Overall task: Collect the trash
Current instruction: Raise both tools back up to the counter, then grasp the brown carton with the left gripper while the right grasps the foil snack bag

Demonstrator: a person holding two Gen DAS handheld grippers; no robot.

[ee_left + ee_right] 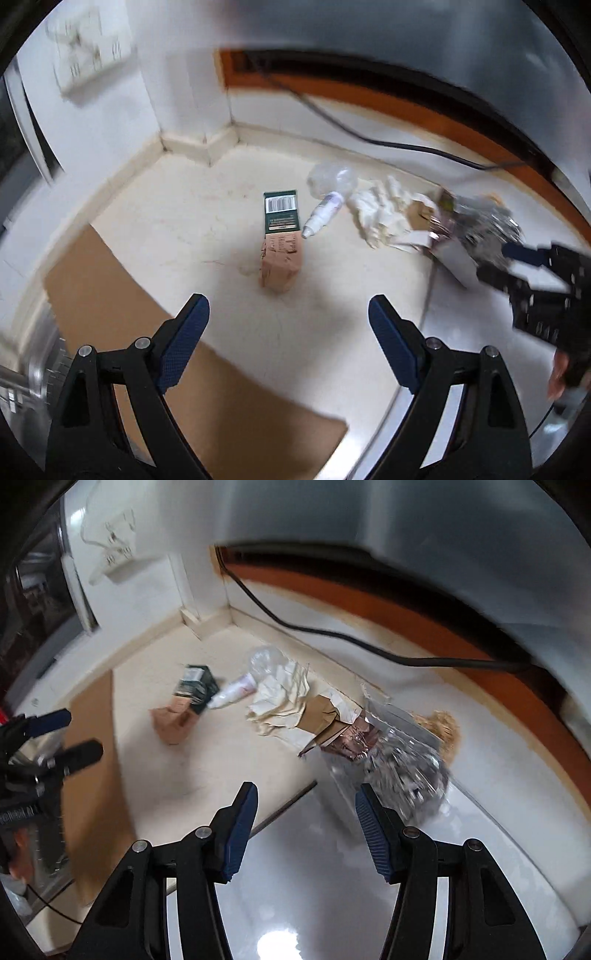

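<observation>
No trash is held. The left gripper (288, 314) and right gripper (306, 801) are seen with fingers apart, empty. Carton (280, 236), bottle (325, 214), paper (380, 214) and foil (402, 771) lie uncollected on the floor (184, 229).

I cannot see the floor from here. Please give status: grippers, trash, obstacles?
Left gripper open, empty. Right gripper open, empty. Trash on floor: box, white bottle, crumpled paper. Nothing blocking.
</observation>
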